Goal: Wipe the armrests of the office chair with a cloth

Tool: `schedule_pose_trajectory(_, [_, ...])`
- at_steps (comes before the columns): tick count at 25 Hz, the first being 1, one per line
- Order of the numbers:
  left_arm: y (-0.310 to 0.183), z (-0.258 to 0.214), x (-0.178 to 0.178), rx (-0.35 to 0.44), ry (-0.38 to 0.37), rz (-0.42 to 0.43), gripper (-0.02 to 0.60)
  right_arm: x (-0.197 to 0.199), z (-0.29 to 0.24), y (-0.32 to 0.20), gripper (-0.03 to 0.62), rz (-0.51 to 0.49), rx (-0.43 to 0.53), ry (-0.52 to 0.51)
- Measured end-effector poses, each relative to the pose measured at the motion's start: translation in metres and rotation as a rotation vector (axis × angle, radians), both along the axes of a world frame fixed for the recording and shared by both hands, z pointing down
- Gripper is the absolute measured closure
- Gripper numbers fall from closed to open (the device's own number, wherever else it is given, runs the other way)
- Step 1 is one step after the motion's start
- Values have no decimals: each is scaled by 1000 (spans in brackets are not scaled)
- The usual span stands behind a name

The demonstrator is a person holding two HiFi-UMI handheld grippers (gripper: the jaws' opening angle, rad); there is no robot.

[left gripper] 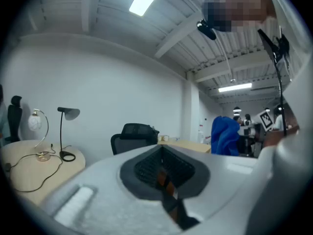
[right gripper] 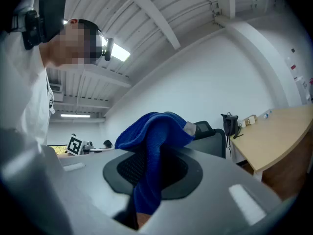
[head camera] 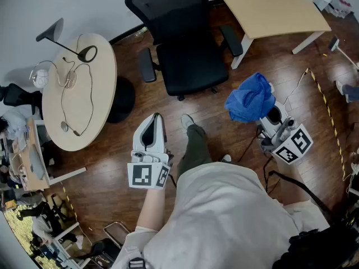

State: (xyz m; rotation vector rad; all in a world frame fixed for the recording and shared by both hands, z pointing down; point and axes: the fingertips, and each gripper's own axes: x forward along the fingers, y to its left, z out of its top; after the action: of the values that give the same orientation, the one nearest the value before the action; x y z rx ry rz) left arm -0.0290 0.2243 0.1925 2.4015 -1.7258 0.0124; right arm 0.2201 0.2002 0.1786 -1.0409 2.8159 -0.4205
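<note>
The black chair [head camera: 185, 55] stands upright on the floor [head camera: 235, 144], its armrests [head camera: 147, 65] out to either side. The blue cloth [head camera: 249, 98] is bunched and clamped in the right gripper [head camera: 273, 118], apart from the chair.

Cloth [head camera: 251, 98]: solid blue. Office chair [head camera: 185, 49]: black throughout, armrests [head camera: 147, 65] included. Left gripper [head camera: 153, 118]: pale grey shell, black pads; marker cube [head camera: 148, 175] in black-and-white squares. Round table [head camera: 101, 83]: beige. Desk [head camera: 269, 7]: light wood. Floor [head camera: 101, 172]: dark brown planks. Trousers [head camera: 196, 147]: olive. Shirt [head camera: 224, 217]: off-white. Floor tape [head camera: 330, 122]: yellow-and-black stripes.
</note>
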Motion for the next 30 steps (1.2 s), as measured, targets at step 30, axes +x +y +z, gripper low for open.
schedule_pose_trajectory(30, [-212,162,-209,-233,-29,-311,589,-452,357,-391,526,-580,-349,572])
